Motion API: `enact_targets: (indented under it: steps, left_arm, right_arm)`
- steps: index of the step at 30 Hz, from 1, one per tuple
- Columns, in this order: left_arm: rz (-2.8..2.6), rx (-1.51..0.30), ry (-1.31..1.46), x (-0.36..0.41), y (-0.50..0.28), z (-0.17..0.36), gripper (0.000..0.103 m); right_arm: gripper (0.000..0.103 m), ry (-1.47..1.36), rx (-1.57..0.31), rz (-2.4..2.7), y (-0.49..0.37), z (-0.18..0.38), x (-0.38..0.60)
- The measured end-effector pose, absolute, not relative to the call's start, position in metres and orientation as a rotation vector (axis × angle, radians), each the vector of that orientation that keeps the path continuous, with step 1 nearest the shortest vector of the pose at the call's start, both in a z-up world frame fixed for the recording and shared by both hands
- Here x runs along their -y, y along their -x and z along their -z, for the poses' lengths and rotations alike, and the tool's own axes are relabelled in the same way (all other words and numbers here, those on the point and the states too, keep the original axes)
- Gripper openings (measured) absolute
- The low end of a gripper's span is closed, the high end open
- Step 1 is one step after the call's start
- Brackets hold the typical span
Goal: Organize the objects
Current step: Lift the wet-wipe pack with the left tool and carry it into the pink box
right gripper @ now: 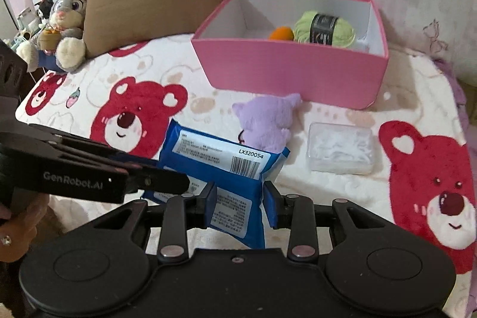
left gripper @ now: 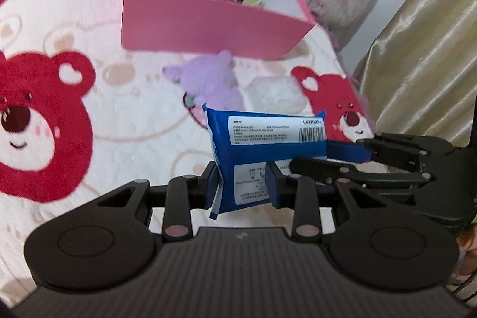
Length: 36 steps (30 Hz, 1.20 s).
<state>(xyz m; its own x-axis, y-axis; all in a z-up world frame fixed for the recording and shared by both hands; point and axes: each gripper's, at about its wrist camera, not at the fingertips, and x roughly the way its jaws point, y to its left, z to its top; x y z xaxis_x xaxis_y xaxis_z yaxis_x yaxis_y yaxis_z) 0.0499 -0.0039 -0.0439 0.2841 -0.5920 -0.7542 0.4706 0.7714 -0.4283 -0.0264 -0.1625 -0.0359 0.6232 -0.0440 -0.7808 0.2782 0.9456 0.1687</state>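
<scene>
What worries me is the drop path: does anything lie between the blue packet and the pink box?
Yes: the plush lies on the blanket between the packet and the box, close to its near wall. Nothing shows above it, so a raised carry would likely clear both.

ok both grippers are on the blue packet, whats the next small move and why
Probably carry the blue packet forward over the pink box and let go. The left gripper and right gripper both pinch it above the blanket; the yarn already lies inside.
</scene>
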Motion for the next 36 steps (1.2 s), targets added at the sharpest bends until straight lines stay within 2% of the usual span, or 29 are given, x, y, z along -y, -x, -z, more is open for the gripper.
enact_targets:
  steps: [9, 25, 31, 36]
  left_arm:
    - [0.745, -1.028, 0.115, 0.009, -0.050, 0.007, 0.032]
    - [0.736, -0.874, 0.064, 0.041, -0.123, -0.064, 0.032]
    - [0.718, -0.882, 0.076, 0.066, -0.178, -0.065, 0.033]
    - [0.680, -0.865, 0.057, 0.086, -0.213, -0.041, 0.032]
  right_arm:
    - [0.039, -0.237, -0.814, 0.211, 0.030, -0.002, 0.162]
    - [0.039, -0.178, -0.702, 0.259, -0.025, -0.066, 0.207]
    - [0.037, -0.127, -0.714, 0.295, -0.062, -0.069, 0.235]
    - [0.033, -0.153, -0.772, 0.301, -0.102, -0.049, 0.269]
